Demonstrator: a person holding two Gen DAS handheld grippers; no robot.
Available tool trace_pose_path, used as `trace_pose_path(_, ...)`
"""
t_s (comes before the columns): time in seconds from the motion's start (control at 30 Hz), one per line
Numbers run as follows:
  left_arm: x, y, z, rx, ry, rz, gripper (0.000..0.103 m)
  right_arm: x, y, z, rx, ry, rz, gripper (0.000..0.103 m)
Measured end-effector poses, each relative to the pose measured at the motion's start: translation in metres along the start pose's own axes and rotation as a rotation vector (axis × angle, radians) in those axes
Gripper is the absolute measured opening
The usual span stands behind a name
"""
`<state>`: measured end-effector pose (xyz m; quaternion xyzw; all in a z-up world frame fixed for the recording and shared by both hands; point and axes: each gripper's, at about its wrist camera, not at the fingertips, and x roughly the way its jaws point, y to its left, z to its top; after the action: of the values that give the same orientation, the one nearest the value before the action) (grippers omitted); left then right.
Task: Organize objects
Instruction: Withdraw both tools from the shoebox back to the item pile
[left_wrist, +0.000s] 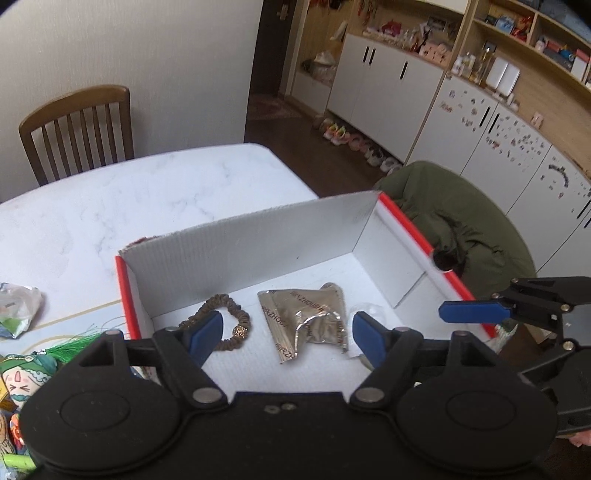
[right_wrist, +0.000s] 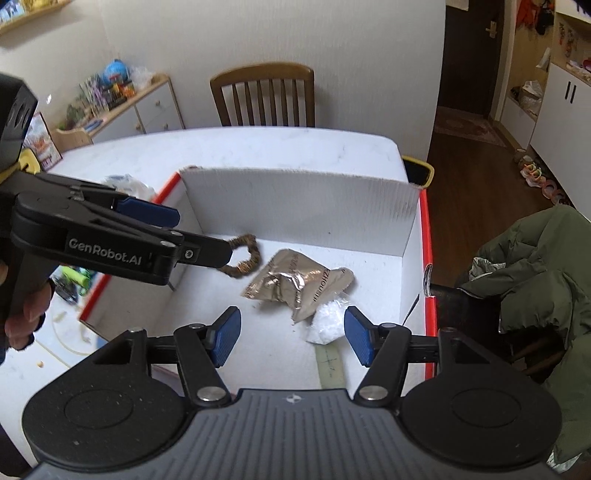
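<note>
A white cardboard box (left_wrist: 240, 254) with a red rim (right_wrist: 424, 236) stands on the marble table. Inside lie a brown scrunchie (left_wrist: 221, 321) (right_wrist: 243, 258), a crumpled silver foil packet (left_wrist: 303, 321) (right_wrist: 295, 284) and a small clear bag of white crystals (right_wrist: 327, 325) (left_wrist: 364, 310). My left gripper (left_wrist: 286, 332) (right_wrist: 195, 236) hovers open over the box's left part, its fingers just above the scrunchie and holding nothing. My right gripper (right_wrist: 291, 332) is open above the near right part of the box, next to the clear bag. One blue pad (left_wrist: 472, 312) of it shows over the right rim in the left wrist view.
Left of the box lie a crumpled snack wrapper (left_wrist: 18, 310), cartoon-printed packaging (left_wrist: 22, 376) and a green tassel. A wooden chair (right_wrist: 266, 96) stands at the table's far side. A green jacket (right_wrist: 535, 266) hangs over a chair on the right. A yellow-rimmed bin (right_wrist: 417, 170) sits past the table.
</note>
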<state>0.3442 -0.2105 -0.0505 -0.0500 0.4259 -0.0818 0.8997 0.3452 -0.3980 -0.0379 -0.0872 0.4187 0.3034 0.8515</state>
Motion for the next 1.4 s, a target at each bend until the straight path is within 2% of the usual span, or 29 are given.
trace_pose_path(0.23, -0.039, 0.004, -0.011, 0.000, -0.071, -0.015, 0.078, -0.026, 0.007, -0.005, 0.042, -0.067, 0.024, 0.065)
trace_pose_path(0.57, -0.095, 0.018, -0.029, 0.000, -0.167, -0.024, 0.091, -0.055, 0.033, -0.009, 0.059, -0.158, 0.017, 0.072)
trace_pose_path(0.7, -0.112, 0.029, -0.036, -0.006, -0.194, -0.019, 0.098, -0.061, 0.052, -0.011, 0.059, -0.182, 0.023, 0.078)
trace_pose_path(0.83, -0.127, 0.046, -0.047, -0.026, -0.203, -0.009, 0.102, -0.065, 0.074, -0.013, 0.052, -0.201, 0.030, 0.083)
trace_pose_path(1.13, -0.159, 0.095, -0.071, -0.070, -0.231, 0.014, 0.102, -0.057, 0.131, -0.014, 0.063, -0.201, 0.057, 0.087)
trace_pose_path(1.4, -0.174, 0.149, -0.088, -0.104, -0.234, 0.104, 0.103, -0.040, 0.181, -0.013, 0.072, -0.174, 0.098, 0.090)
